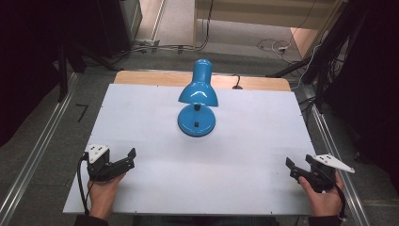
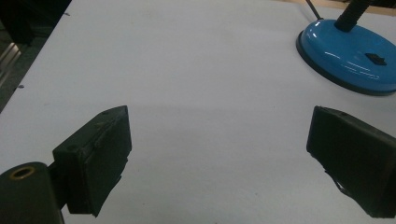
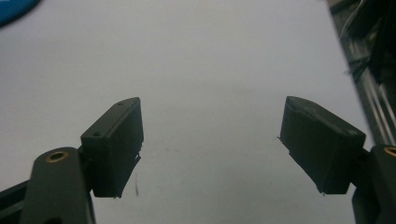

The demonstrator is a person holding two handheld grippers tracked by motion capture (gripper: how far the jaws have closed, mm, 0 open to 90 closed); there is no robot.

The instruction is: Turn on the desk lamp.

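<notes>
At near table (image 1: 155, 188) corners, left gripper (image 1: 123, 159) and right gripper (image 1: 295, 168) jaws spread, empty; you approach blue lamp (image 1: 197, 101) base squarely, avoid tipping

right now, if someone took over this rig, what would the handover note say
Left gripper: open, empty, resting at the near left of the white table.
Right gripper: open, empty, at the near right edge.
Blue desk lamp: upright at the table's middle, towards the far side, shade tilted down over its round base; black switch on the base faces the person.
Done: nothing visible; lamp untouched.
Left: the reach to the lamp, likely with the left gripper, which looks nearer.
</notes>
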